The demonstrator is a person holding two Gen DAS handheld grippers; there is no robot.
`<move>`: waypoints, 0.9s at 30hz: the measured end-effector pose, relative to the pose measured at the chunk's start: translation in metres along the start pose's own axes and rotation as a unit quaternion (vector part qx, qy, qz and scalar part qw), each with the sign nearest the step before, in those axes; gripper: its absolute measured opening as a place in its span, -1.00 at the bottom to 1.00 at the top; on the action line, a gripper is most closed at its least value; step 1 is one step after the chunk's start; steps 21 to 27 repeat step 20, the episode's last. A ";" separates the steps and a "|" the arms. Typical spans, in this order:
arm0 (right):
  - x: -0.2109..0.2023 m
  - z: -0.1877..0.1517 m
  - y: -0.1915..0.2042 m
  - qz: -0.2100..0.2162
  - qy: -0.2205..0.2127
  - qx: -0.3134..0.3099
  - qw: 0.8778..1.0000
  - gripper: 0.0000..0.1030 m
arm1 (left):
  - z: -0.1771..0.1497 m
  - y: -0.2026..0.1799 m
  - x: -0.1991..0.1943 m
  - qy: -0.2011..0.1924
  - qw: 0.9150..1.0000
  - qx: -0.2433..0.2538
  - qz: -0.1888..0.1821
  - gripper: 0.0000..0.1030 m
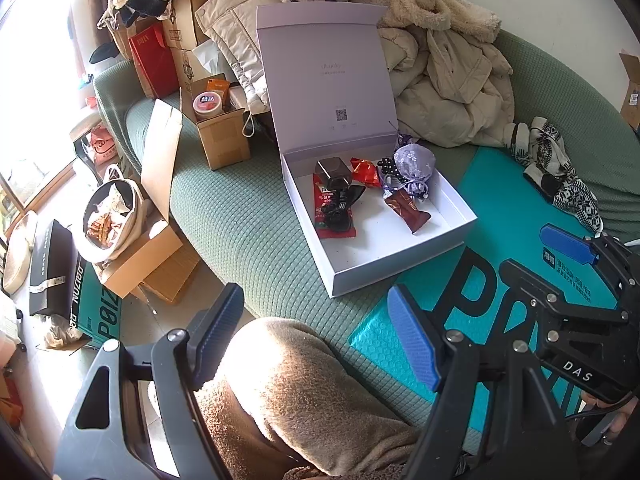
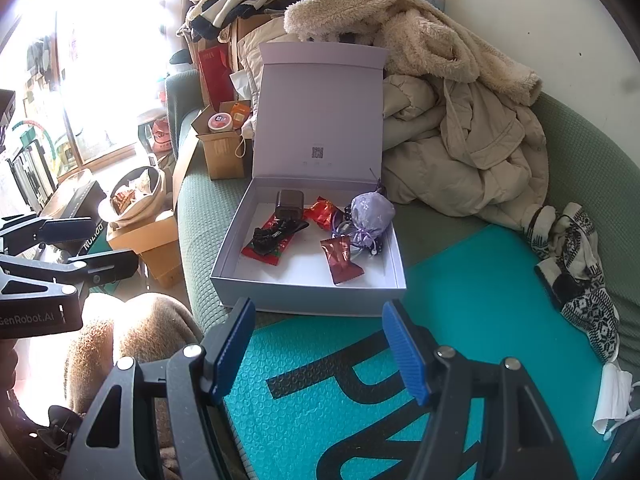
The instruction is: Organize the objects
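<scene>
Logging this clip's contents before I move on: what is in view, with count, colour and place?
gift box: 1, white, lid open, on green sofa
lavender pouch: 1, purple, box's right rear
snack packets: 3, red, orange-red, maroon, in box
dark cube: 1, box's rear
teal mailer: 1, in front of box
coats: beige heap, behind box
patterned knitwear: black-white, right
cardboard boxes: several, brown, left
left tool: open, empty
right tool: open, empty
</scene>
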State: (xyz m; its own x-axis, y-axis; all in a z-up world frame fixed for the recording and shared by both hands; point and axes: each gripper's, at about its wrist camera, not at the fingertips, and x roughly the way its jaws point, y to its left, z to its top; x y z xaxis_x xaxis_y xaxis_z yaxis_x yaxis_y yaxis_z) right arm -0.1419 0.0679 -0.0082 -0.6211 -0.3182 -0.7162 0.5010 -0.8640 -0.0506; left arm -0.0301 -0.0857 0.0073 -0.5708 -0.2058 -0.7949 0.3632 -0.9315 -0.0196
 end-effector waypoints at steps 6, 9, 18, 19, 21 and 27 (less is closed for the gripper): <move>0.003 -0.003 -0.001 0.002 0.003 0.002 1.000 0.30 | -0.002 -0.002 0.002 0.000 1.000 0.004 -0.002 0.42; 0.006 -0.006 -0.003 0.003 0.008 0.007 1.000 0.29 | -0.003 -0.005 0.002 -0.001 1.000 0.009 -0.002 0.42; 0.001 -0.024 -0.014 -0.012 0.020 0.021 1.000 0.30 | -0.009 -0.019 0.011 0.007 1.000 0.026 -0.014 0.42; -0.003 -0.025 -0.015 -0.015 0.014 0.021 1.000 0.30 | -0.010 -0.021 0.012 0.010 0.999 0.028 -0.018 0.42; -0.006 -0.025 -0.016 -0.018 0.010 0.019 1.000 0.30 | -0.010 -0.023 0.012 0.011 0.999 0.028 -0.018 0.42; -0.006 -0.025 -0.016 -0.018 0.010 0.019 1.000 0.30 | -0.010 -0.023 0.012 0.011 0.999 0.028 -0.018 0.42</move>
